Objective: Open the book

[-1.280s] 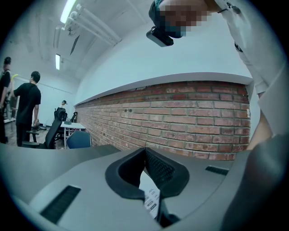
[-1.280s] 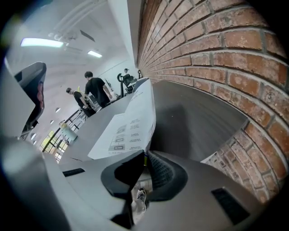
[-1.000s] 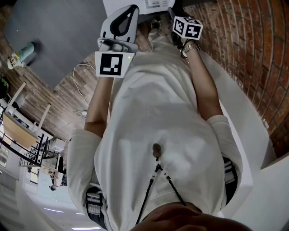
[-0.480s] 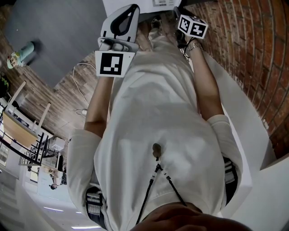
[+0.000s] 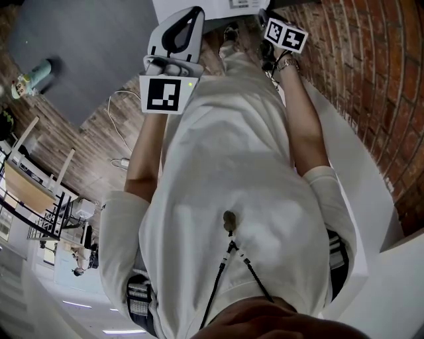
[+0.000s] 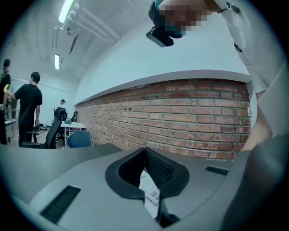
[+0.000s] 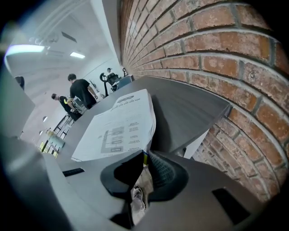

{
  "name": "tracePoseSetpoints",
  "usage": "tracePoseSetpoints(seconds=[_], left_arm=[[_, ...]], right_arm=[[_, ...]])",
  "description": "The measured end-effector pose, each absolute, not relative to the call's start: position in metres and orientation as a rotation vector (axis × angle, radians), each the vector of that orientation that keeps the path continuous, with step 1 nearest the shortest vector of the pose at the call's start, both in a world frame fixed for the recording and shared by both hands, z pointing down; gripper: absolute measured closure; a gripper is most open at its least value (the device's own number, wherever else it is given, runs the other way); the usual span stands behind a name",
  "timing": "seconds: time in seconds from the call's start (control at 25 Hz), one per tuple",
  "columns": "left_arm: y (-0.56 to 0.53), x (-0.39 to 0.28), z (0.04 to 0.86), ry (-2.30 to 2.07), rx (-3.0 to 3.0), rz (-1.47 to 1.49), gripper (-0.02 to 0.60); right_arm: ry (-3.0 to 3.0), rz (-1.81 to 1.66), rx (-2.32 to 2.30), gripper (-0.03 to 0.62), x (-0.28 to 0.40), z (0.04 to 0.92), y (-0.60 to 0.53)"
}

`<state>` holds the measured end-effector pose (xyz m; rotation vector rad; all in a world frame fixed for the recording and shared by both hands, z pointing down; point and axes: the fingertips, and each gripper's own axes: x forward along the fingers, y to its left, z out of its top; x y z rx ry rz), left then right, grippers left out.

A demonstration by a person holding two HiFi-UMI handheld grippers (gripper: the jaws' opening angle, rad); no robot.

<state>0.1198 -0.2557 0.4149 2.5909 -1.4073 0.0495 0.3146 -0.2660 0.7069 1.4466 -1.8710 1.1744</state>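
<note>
Edging the right gripper (image 7: 144, 155) out toward the book (image 7: 119, 124)
Our right jaws are pinched together and sit farther out than a second ago, tips just by the near corner of the white book lying on the grey table (image 7: 189, 108). Our left gripper (image 6: 144, 151), jaws together too, hasn't budged.

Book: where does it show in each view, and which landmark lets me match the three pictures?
Head view: the book is a white strip at the top edge, near the middle.
Left gripper view: only a small white patch with a barcode shows, low centre.
Right gripper view: large, centre-left, lying on the grey table.
Shared landmark: the brick wall.
</note>
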Motion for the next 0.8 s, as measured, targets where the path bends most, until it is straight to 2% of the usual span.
tracePoseSetpoints(seconds=[0.32,0.8], left_arm=[[-0.257,0.118,0.419,-1.422,2.581,0.057,0.558],[-0.259,0.104,0.417,-1.418,2.583,0.053,0.558]], right_arm=[[-1.791,1.198,1.515,0.511,0.319,0.719,-0.264],[-1.704,1.182,1.689,0.510,0.332,0.707,-0.264]])
